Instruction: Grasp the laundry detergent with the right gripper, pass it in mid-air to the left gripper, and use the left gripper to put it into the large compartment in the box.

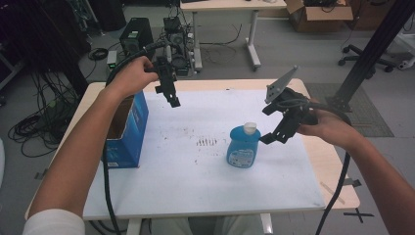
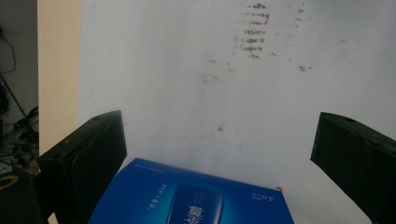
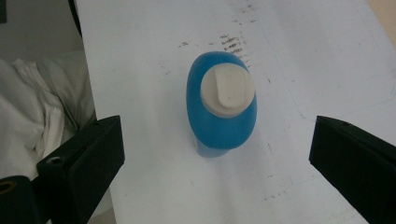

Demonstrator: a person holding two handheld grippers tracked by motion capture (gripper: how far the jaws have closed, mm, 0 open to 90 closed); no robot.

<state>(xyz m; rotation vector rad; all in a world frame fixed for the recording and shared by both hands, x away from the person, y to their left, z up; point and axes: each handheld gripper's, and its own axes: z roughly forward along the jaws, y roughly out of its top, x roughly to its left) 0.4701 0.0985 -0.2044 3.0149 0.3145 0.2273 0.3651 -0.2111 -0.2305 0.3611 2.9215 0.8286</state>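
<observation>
Below the right gripper [image 3: 217, 154], jaws wide apart, the bottle [image 3: 222, 105] stood ungrasped on the table [image 1: 195, 186]. Left gripper [image 2: 219, 149], also spread, hovered over the box [image 2: 191, 198]. Pickup not started; everything left.

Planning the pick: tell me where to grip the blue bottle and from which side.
Grip the bottle body just below the white cap, coming from above with the right tongs. It stands upright with bare table around it; its body looks flattened, so close across the narrow faces.
</observation>
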